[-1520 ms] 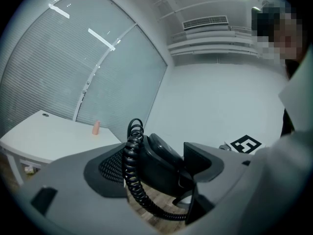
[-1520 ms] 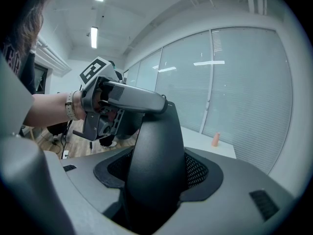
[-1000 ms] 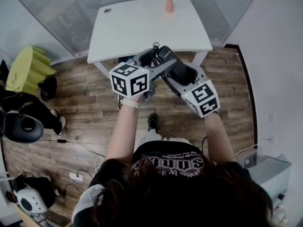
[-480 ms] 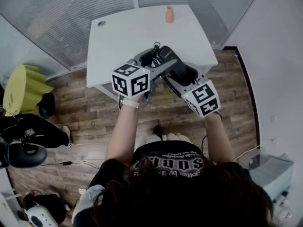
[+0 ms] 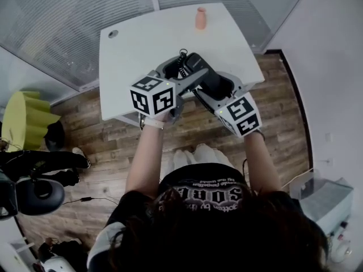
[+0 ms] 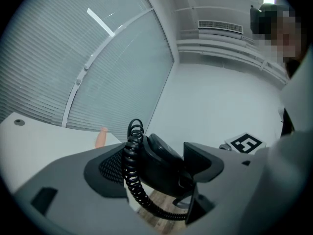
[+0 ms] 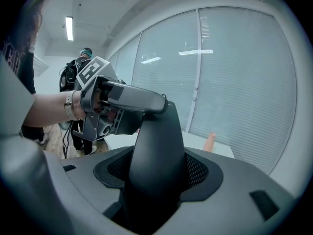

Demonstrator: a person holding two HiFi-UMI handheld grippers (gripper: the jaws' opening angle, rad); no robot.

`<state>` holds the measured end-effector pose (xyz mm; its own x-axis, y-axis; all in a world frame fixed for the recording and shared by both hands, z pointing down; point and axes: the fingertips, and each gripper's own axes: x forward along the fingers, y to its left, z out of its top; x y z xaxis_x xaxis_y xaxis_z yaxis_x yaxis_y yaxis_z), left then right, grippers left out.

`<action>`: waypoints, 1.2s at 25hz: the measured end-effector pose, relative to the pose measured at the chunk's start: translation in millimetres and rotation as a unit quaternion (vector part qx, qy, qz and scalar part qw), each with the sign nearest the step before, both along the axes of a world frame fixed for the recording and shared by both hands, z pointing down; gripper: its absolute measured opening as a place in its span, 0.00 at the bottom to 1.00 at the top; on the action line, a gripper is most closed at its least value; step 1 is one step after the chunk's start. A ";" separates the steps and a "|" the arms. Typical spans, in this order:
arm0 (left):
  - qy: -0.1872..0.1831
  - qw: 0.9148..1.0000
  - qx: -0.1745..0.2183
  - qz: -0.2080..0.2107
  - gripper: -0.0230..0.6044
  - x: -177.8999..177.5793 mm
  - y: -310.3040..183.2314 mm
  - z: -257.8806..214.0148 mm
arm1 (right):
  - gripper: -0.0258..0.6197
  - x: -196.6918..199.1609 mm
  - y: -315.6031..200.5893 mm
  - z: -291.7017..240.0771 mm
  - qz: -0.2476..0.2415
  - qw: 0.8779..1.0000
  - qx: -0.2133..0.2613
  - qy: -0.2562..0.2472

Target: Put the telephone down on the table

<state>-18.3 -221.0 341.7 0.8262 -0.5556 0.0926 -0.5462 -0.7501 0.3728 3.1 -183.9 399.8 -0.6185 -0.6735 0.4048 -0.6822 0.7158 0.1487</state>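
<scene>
A black telephone handset (image 5: 201,71) with a coiled cord (image 5: 182,63) hangs in the air over the near edge of the white table (image 5: 142,38). My left gripper (image 5: 189,79) is shut on one end of it, and in the left gripper view the handset (image 6: 164,161) and cord (image 6: 131,177) sit between the grey jaws. From the right, my right gripper (image 5: 220,90) is shut on the other part; in the right gripper view the handset (image 7: 156,151) stands upright between the padded jaws. The telephone's base is not in view.
A small peach-coloured object (image 5: 200,17) stands at the table's far edge, and a cable hole (image 5: 113,33) is at the far left corner. Blinds and a glass wall lie behind the table. A yellow stool (image 5: 20,115) and a black chair (image 5: 34,194) stand on the wood floor at left.
The person has stepped forward, so the table now lies under the grippers instead of ahead of them. Both grippers keep the same hold on the handset.
</scene>
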 end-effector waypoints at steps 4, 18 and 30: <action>0.000 1.000 -0.002 0.000 0.60 0.5 -10.9 4.8 | 0.49 0.6 -10.5 4.5 0.003 1.000 -0.003 0.001; -0.008 1.000 -0.003 -0.012 0.60 9.7 -92.6 9.6 | 0.49 10.1 -92.7 9.7 -0.010 1.000 -0.005 0.001; -0.017 1.000 -0.021 -0.012 0.60 29.0 -160.9 24.0 | 0.49 28.9 -158.8 23.1 -0.010 1.000 -0.025 -0.001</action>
